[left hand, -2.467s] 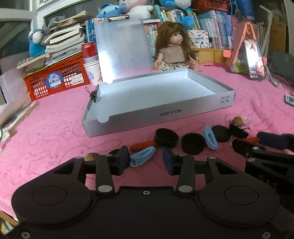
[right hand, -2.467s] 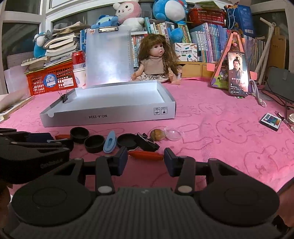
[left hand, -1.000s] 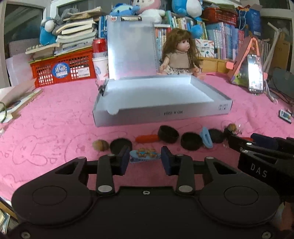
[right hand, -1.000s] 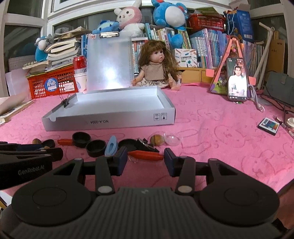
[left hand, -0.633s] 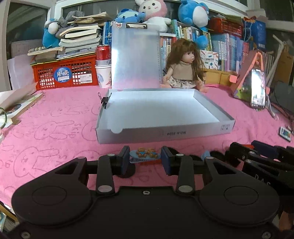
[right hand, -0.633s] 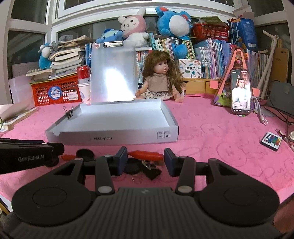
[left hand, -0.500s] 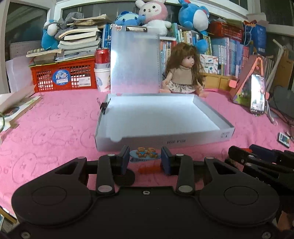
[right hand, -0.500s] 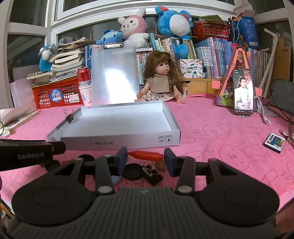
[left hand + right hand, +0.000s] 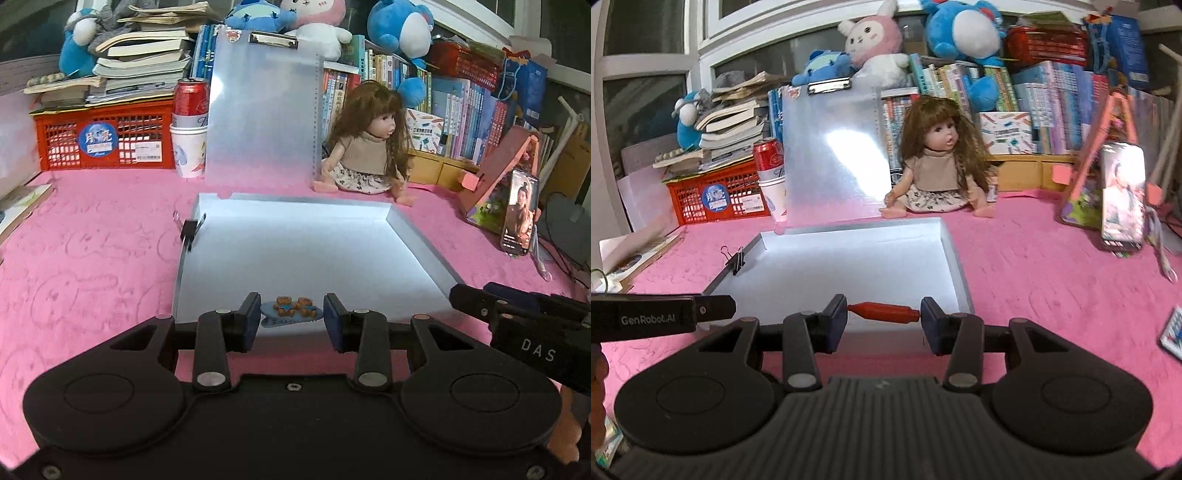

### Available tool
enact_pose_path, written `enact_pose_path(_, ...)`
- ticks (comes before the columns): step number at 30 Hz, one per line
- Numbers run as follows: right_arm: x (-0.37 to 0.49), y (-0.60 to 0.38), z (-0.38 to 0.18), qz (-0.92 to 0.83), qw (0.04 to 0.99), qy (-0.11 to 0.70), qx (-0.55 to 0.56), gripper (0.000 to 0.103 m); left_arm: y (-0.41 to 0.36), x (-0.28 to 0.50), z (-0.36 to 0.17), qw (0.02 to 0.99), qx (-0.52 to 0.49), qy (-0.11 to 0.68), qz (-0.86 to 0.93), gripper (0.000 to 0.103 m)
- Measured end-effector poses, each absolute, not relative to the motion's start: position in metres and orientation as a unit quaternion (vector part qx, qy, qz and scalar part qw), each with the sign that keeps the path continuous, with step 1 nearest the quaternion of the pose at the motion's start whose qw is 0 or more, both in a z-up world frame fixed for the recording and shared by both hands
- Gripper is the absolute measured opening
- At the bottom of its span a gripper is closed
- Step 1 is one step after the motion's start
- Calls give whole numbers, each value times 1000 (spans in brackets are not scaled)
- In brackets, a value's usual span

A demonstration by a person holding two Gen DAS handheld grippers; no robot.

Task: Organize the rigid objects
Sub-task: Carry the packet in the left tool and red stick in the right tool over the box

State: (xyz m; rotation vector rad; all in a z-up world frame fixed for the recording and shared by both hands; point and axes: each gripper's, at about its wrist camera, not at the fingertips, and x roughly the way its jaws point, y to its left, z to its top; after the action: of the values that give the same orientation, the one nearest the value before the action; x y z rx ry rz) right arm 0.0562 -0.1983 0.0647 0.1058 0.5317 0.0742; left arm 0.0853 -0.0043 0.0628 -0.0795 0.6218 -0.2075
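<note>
Hair clip (image 9: pixel 288 313), pale blue with two small bear figures on top, sits crosswise in the left gripper (image 9: pixel 290 325), its long axis running from one pad to the other, jaws clenched on its two ends. It hangs above the near edge of the shallow white box (image 9: pixel 421 243), which lies open on the pink table (image 9: pixel 92 258) with a black binder clip (image 9: pixel 189 232) on its left wall. The right gripper (image 9: pixel 882 325) grasps a red, spindle-shaped object (image 9: pixel 884 311) the same way, lengthwise between the pads, level, its narrower tip at the left pad, also over the box's near edge. Each gripper shows at the edge of the other's view, side by side. Behind the box a clear clipboard (image 9: pixel 262 107) stands upright, with a long-haired doll (image 9: pixel 369 147) seated to its right
</note>
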Motion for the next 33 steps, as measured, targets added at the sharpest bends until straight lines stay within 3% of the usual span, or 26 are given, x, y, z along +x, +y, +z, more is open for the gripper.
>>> enact_pose_path(15,157,-213,40,71,910,398,91,49,-9,163,39,926,-32,366,-92,35)
enact_pose_path(33,167,-205,23,75,904,419,40,50,-18,170,11,919,-11,385,-86,35)
